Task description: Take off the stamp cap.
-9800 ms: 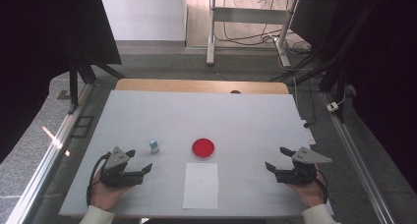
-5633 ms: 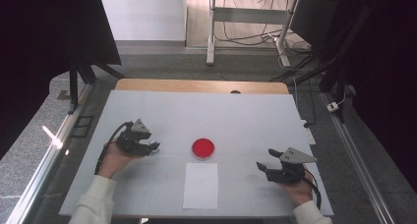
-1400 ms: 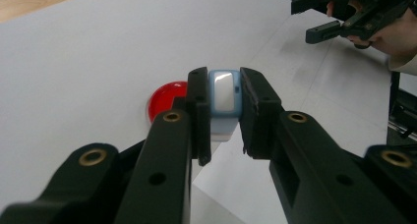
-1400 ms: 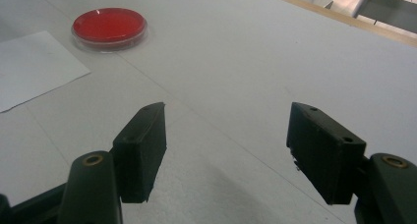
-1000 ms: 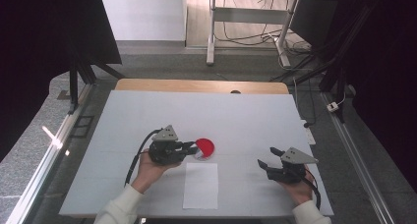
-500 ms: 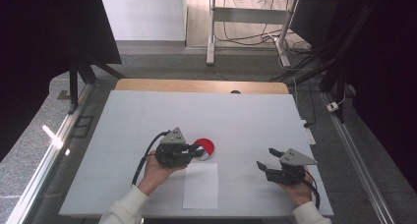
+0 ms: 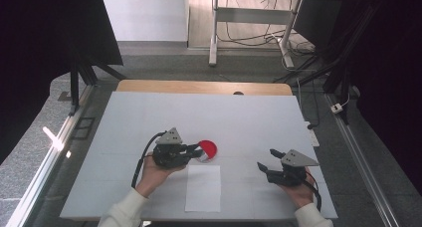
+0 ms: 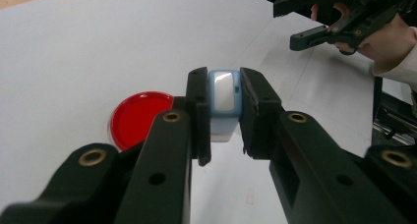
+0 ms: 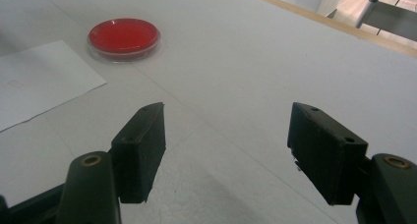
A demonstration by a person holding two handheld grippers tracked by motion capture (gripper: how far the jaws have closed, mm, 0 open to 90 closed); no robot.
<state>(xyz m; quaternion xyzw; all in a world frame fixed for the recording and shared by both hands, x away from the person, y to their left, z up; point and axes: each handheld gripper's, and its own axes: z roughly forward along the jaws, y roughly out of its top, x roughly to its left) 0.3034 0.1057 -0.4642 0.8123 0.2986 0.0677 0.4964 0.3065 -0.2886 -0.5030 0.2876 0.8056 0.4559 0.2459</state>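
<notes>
My left gripper (image 7: 198, 150) is shut on a small light-blue block with a white face (image 8: 222, 130), held upright between the pads. It hovers at the left rim of a round red dish (image 7: 209, 148) near the table's middle; in the left gripper view the dish (image 8: 137, 118) lies just left of the jaws. A white paper sheet (image 7: 203, 187) lies in front of the dish. My right gripper (image 7: 265, 159) rests at the front right, open, with nothing between its jaws (image 9: 226, 135). It looks toward the dish (image 9: 124, 36) and the paper (image 9: 39, 81).
The white table top (image 7: 149, 117) has a wooden strip (image 7: 199, 86) along its far edge. Metal rails run along both sides on the floor. A desk frame with cables (image 7: 249, 23) stands beyond the table. The right gripper (image 8: 295, 22) shows far off in the left gripper view.
Since the earliest frames my left gripper went to the blue block at the left, took it, and carried it right to the dish. Over the last second nothing has moved.
</notes>
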